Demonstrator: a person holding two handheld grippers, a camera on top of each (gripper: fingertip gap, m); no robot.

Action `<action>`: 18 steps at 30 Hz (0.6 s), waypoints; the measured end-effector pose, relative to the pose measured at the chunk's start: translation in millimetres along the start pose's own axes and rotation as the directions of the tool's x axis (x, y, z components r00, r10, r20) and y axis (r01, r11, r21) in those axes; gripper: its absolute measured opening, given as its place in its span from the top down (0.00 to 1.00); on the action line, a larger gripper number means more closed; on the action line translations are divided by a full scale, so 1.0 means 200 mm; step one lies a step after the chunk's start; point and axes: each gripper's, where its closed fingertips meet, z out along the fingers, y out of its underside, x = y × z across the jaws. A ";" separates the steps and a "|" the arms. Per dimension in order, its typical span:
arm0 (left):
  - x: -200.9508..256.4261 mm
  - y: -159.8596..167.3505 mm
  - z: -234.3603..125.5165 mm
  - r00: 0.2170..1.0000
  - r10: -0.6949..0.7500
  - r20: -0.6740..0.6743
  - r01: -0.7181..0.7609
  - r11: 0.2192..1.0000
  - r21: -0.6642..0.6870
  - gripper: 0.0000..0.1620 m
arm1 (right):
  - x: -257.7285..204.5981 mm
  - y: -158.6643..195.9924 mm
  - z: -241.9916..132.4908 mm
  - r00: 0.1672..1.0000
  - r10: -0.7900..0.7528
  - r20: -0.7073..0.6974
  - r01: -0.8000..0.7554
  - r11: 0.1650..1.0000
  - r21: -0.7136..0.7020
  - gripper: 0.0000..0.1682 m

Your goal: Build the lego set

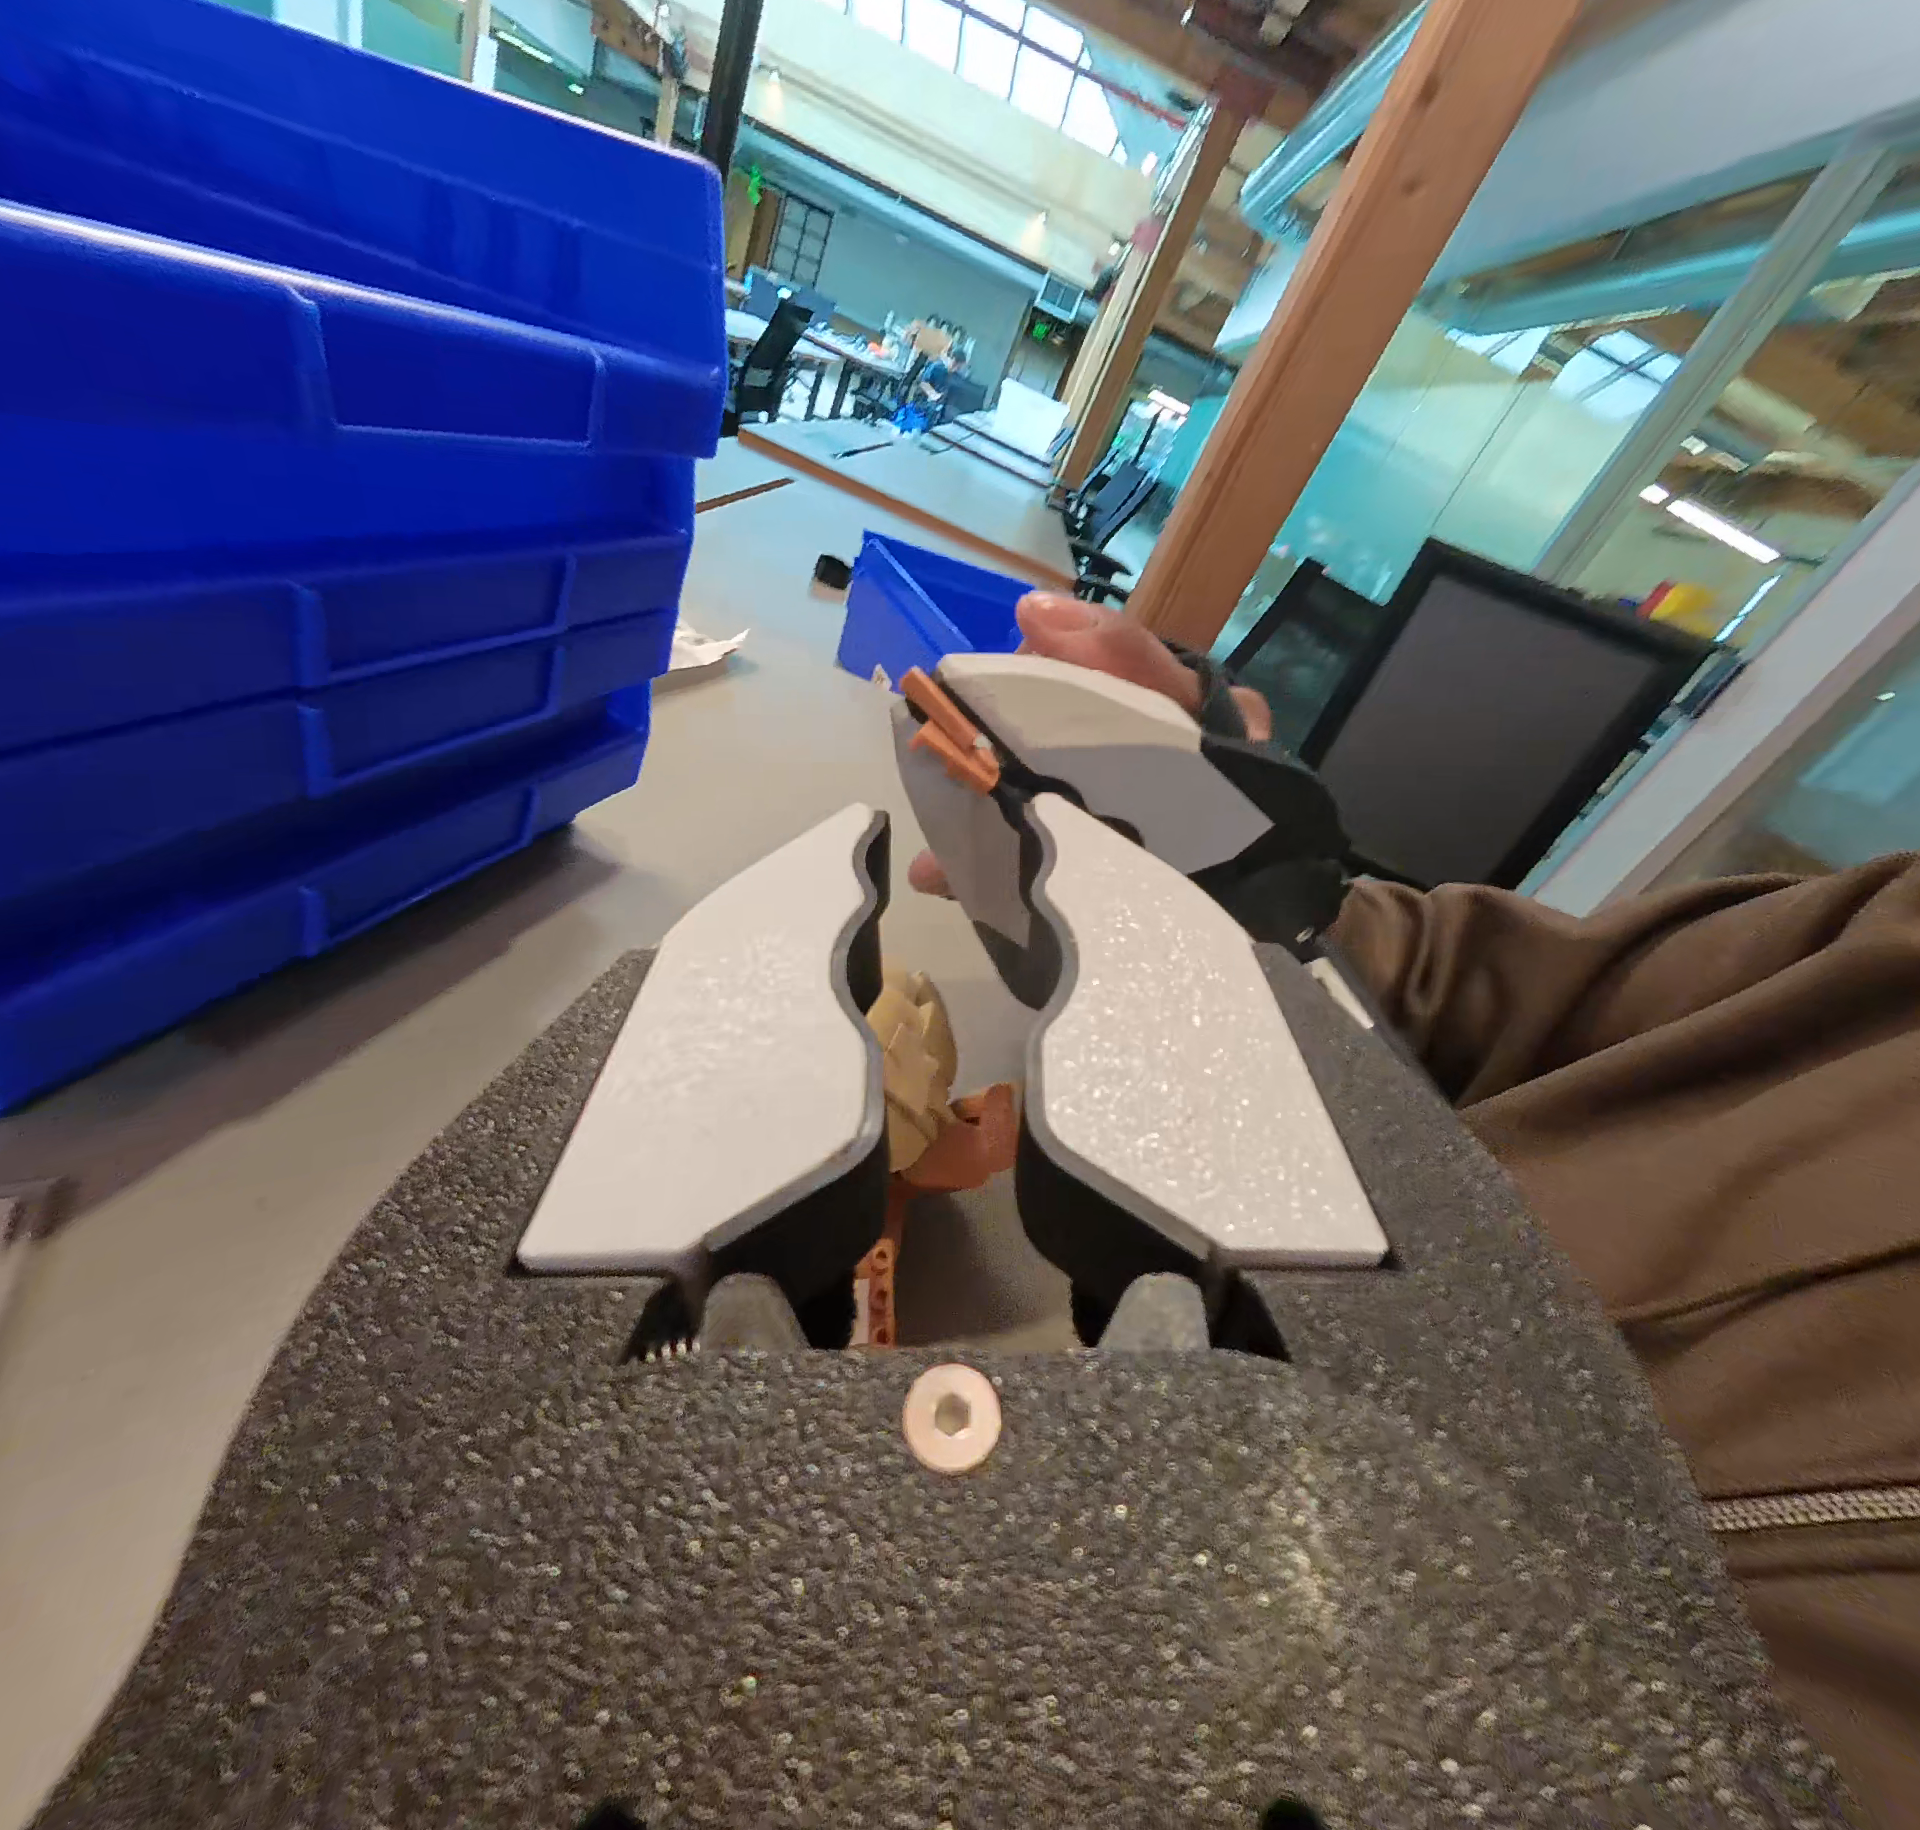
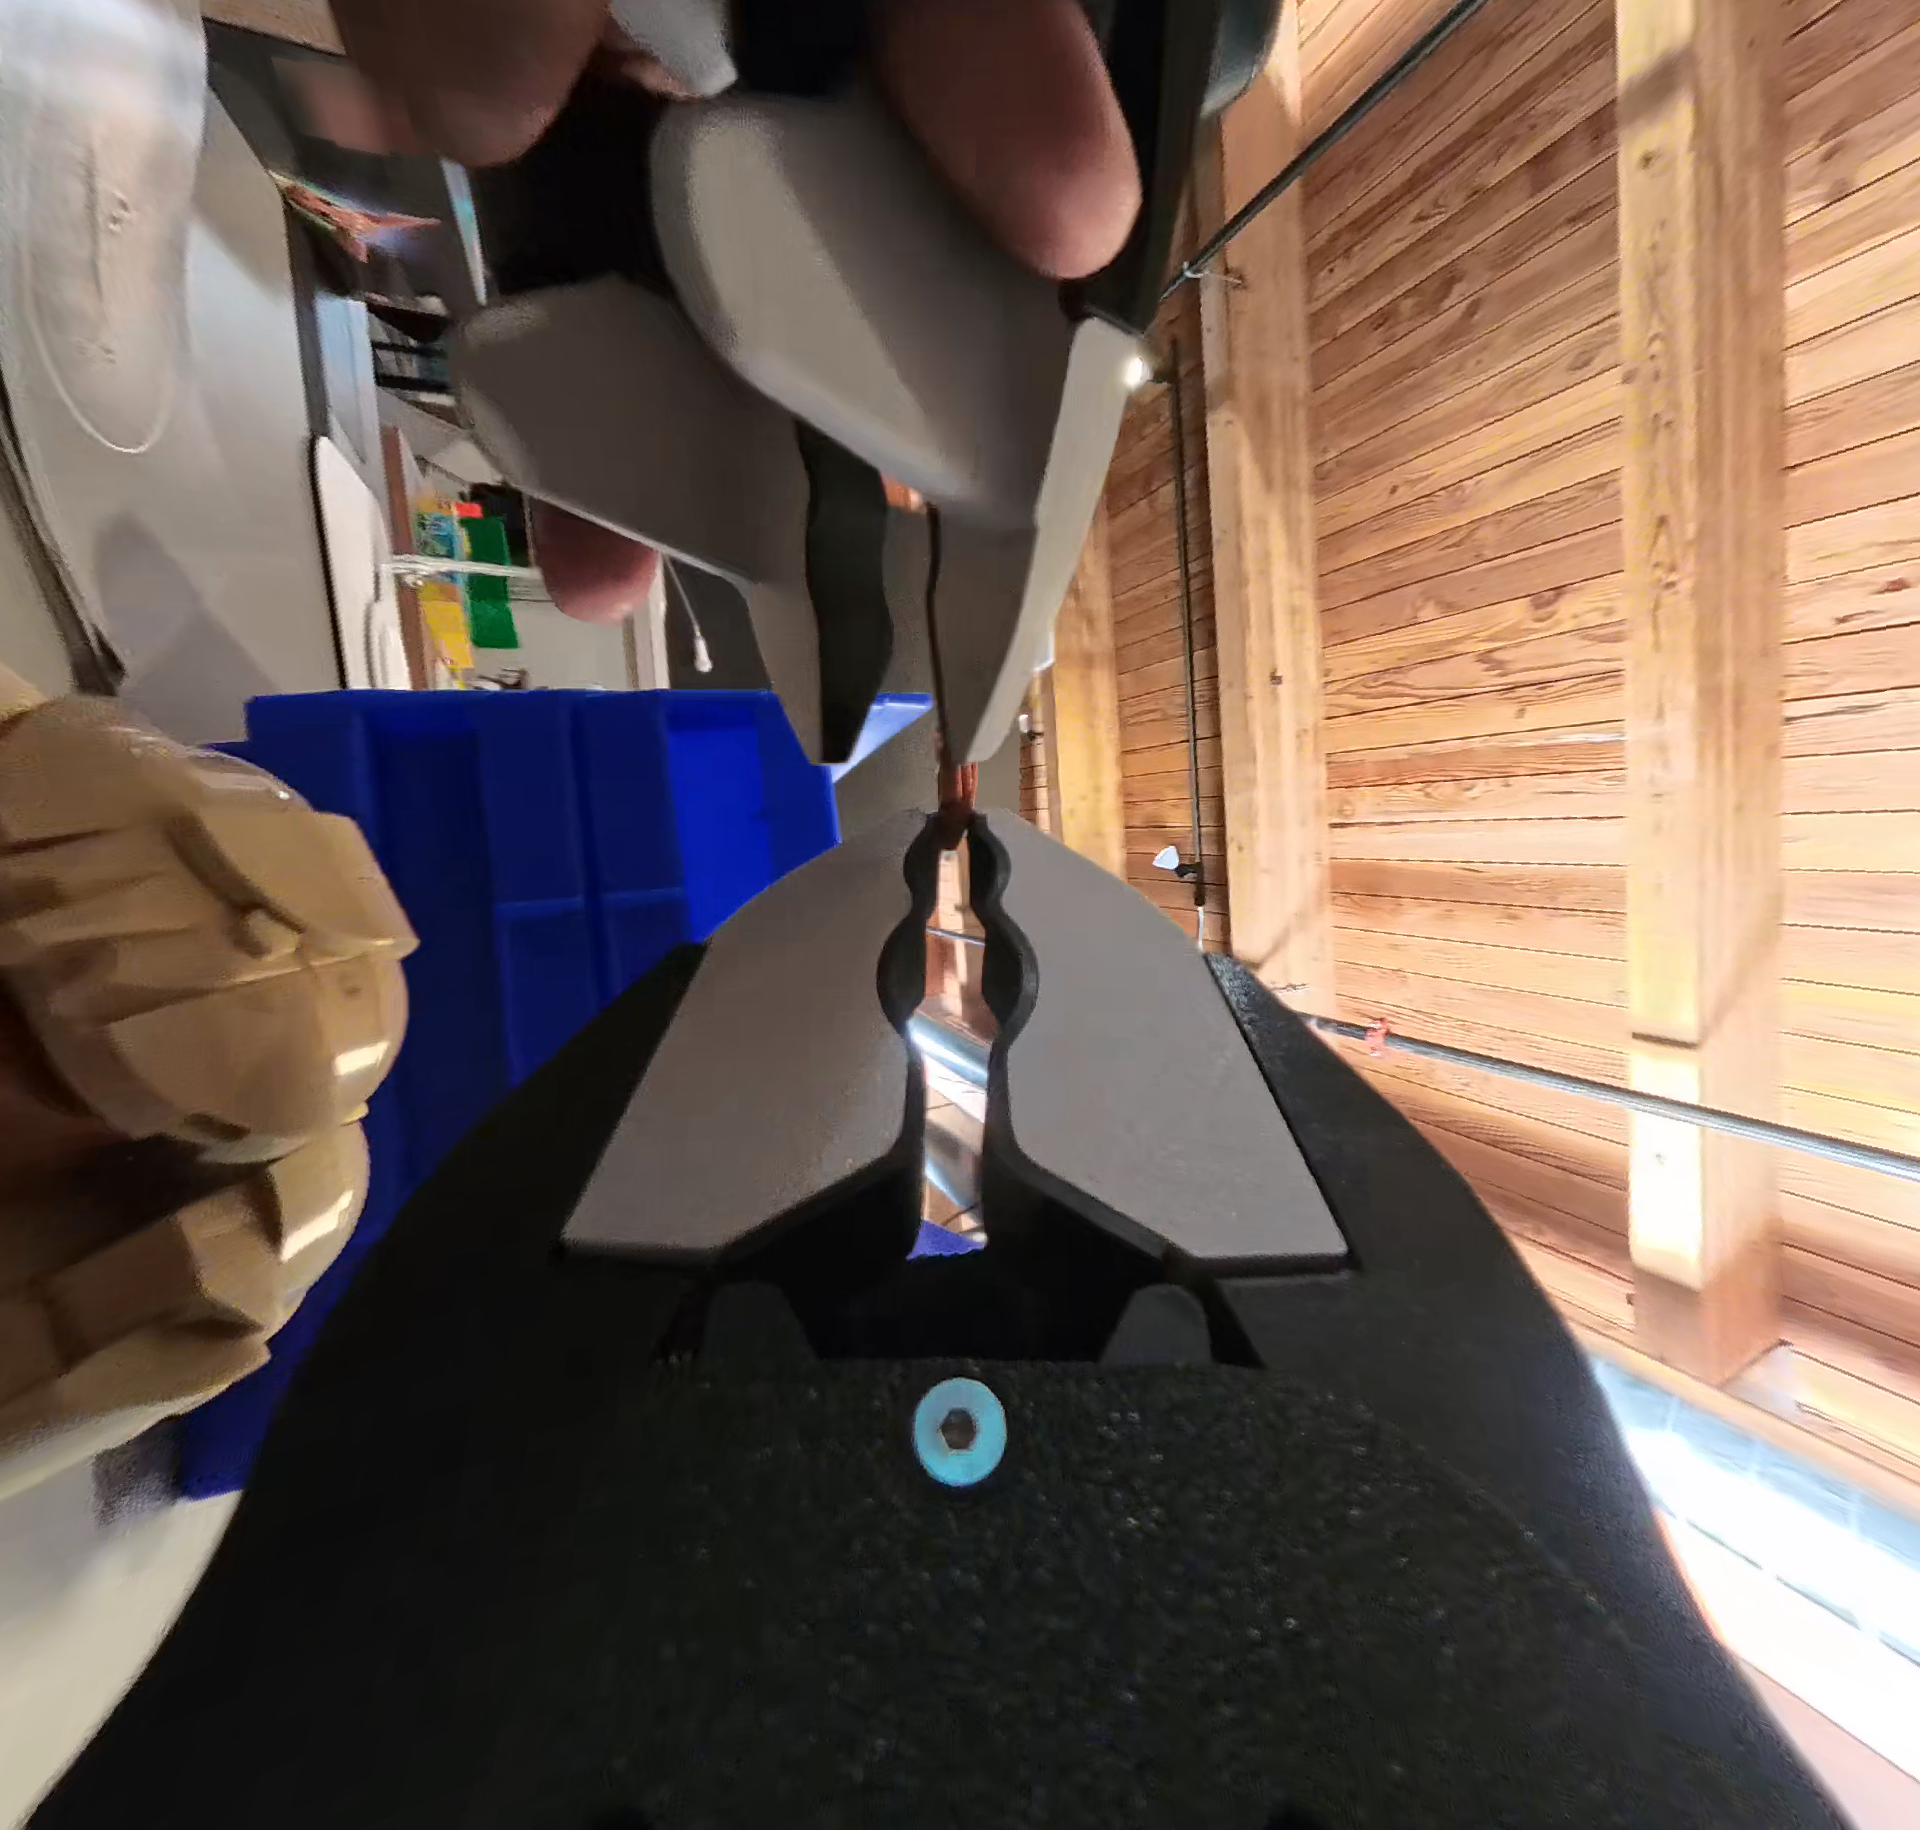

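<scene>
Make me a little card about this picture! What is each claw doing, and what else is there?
right claw: shut on a small brown piece
left claw: fingers either side of a tan and brown model; grip unclear
hand: gloved, holding the right claw
bins: blue, stacked, to the left of the left claw
table: grey, under the bins
</scene>
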 end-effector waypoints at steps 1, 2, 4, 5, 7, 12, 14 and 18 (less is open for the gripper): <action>0.01 -0.01 0.00 1.000 -0.010 -0.014 0.010 1.000 0.011 0.86 | 0.00 0.00 0.00 1.000 -0.012 -0.010 0.012 1.000 -0.003 0.97; 0.02 -0.01 0.00 1.000 -0.019 -0.025 0.019 1.000 0.019 0.86 | 0.01 -0.01 0.00 1.000 -0.024 -0.017 0.024 1.000 0.000 0.97; 0.02 -0.02 0.00 0.999 -0.033 -0.041 0.034 0.999 0.027 0.86 | 0.01 -0.02 0.00 0.999 -0.042 -0.031 0.042 0.999 0.010 0.97; 0.03 -0.02 0.00 0.998 -0.036 -0.047 0.037 0.999 0.029 0.86 | 0.01 -0.03 -0.01 0.998 -0.048 -0.037 0.049 0.999 0.015 0.97; 0.04 -0.01 0.00 0.998 -0.036 -0.055 0.037 0.999 0.027 0.88 | 0.02 -0.05 -0.01 0.997 -0.055 -0.050 0.056 0.998 0.018 0.97; 0.04 0.00 0.00 0.997 0.075 -0.034 -0.074 0.997 0.026 0.97 | 0.02 -0.05 -0.01 0.999 -0.018 -0.042 0.019 0.999 0.027 0.97; 0.04 0.00 0.00 0.992 0.127 -0.008 -0.127 0.992 0.018 0.98 | 0.02 -0.05 -0.01 0.999 -0.021 -0.046 0.022 0.999 0.032 0.98; 0.02 0.02 -0.01 0.981 0.191 0.027 -0.190 0.982 -0.017 0.98 | 0.01 -0.06 -0.02 1.000 -0.002 -0.026 0.003 0.999 0.052 0.97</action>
